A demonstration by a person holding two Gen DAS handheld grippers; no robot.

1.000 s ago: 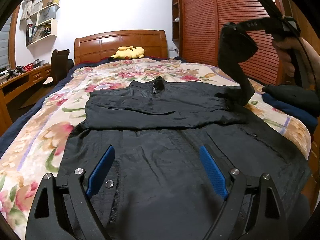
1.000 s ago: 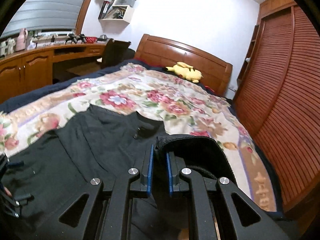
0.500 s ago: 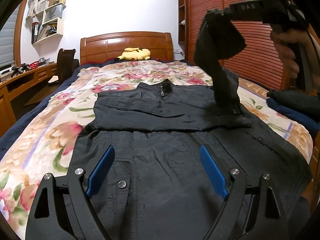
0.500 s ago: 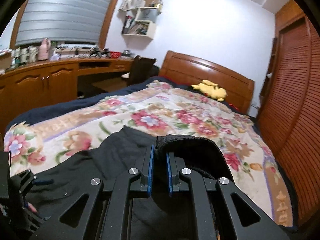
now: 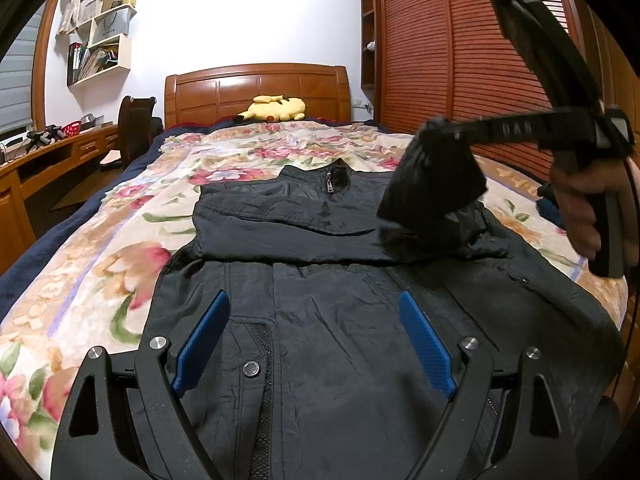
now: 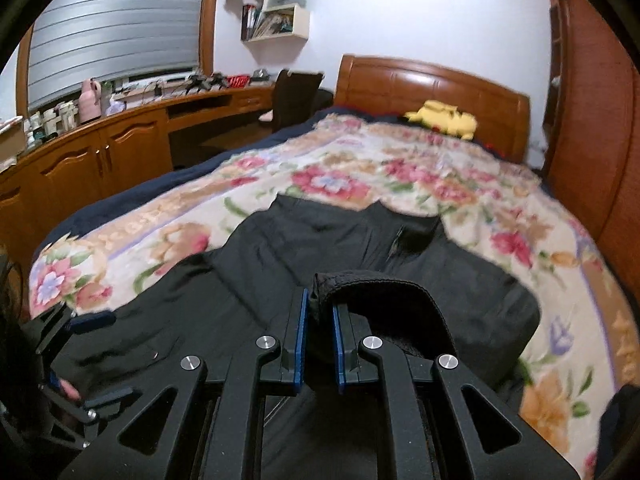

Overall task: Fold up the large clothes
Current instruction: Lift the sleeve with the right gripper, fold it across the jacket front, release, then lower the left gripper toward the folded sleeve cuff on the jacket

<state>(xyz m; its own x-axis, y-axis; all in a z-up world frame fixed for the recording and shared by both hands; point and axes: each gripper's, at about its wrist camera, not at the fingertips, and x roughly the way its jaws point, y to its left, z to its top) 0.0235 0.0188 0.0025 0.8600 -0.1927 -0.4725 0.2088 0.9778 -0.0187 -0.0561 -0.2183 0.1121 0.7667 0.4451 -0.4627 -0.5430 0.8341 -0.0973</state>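
A black zip-up jacket [image 5: 320, 320] lies flat on the bed, collar toward the headboard, one sleeve folded across the chest. My left gripper [image 5: 316, 336] is open and empty, low over the jacket's lower front. My right gripper [image 6: 319, 316] is shut on the cuff [image 6: 380, 292] of the other sleeve. In the left wrist view the right gripper [image 5: 436, 130] holds that sleeve [image 5: 432, 188] above the jacket's right shoulder area, the sleeve hanging down to the body. The jacket also shows in the right wrist view [image 6: 320, 248].
The bed has a floral cover [image 5: 100, 264] and a wooden headboard [image 5: 256, 88] with a yellow plush toy [image 5: 276, 107]. Dark folded clothes [image 5: 554, 204] lie at the bed's right edge. A wooden desk [image 6: 120, 136] and chair [image 6: 296, 96] stand left; a wardrobe [image 5: 460, 60] right.
My right gripper has swung the held sleeve from high at the right down and inward over the jacket. My left gripper has stayed open over the lower front.
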